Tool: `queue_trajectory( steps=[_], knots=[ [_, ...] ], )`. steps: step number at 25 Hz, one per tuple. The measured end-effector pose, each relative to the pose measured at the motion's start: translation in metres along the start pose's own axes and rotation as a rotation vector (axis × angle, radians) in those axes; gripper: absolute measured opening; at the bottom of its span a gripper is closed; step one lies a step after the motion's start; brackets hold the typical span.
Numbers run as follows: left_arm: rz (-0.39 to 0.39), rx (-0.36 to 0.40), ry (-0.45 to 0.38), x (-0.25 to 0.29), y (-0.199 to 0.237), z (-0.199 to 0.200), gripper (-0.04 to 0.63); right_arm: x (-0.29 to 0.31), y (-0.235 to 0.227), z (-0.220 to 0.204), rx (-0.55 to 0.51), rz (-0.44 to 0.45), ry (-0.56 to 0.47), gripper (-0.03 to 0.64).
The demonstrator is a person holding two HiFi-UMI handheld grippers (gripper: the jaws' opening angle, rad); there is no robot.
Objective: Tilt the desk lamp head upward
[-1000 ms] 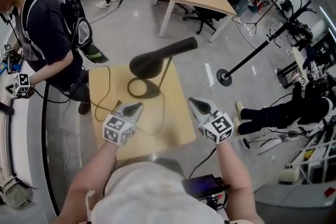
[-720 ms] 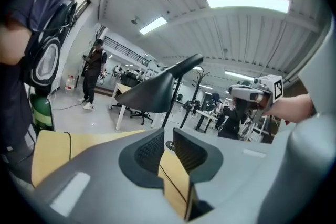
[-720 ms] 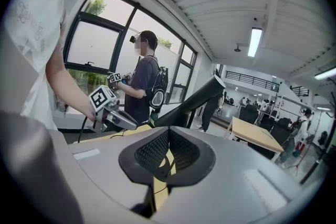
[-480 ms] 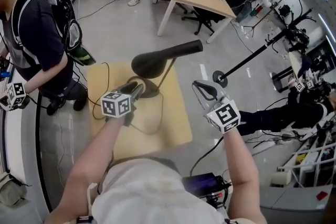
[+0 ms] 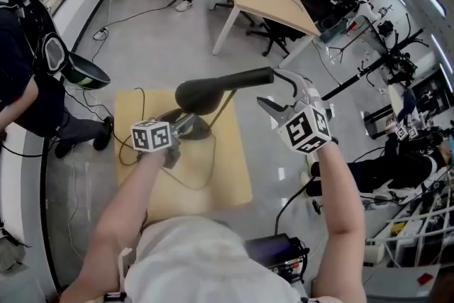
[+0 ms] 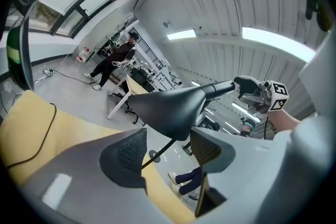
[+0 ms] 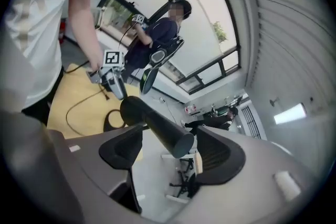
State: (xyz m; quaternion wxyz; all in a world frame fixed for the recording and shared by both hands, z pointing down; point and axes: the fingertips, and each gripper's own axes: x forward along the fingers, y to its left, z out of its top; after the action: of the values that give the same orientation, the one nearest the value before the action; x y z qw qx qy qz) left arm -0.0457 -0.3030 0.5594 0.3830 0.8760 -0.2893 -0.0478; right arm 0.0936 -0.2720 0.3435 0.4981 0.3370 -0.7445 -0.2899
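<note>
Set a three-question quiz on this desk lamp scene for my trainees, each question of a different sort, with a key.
1. True or false: the right gripper is clamped shut on the lamp head.
2. The lamp base is: A) flat on the small wooden table; B) lifted into the air; C) tipped on its side.
3. Which gripper is nearer the lamp base?

Key:
1. False. Its jaws have just been opening and stand apart, with the tip of the lamp head between them, unpressed.
2. A.
3. The left gripper. Its jaws have also just been opening and hold nothing.
</note>
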Motion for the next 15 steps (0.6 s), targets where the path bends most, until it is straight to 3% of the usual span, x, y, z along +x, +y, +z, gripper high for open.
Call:
queue_trajectory(
  steps=[3,6,15],
  knots=[
    [-0.018,-0.026,-0.012,0.006,0.001,0.002,0.261,0.019,0.003,-0.009,-0.222,0.06,0.12,0.351],
    [-0.032,-0.043,-0.028,0.008,0.003,0.005,0.261,0.035,0.008,-0.016,-0.365,0.102,0.2,0.359],
    [-0.012,-0.034,-0.038,0.004,0.011,0.009,0.235,0.058,0.016,-0.009,-0.545,0.127,0.278,0.359]
  ],
)
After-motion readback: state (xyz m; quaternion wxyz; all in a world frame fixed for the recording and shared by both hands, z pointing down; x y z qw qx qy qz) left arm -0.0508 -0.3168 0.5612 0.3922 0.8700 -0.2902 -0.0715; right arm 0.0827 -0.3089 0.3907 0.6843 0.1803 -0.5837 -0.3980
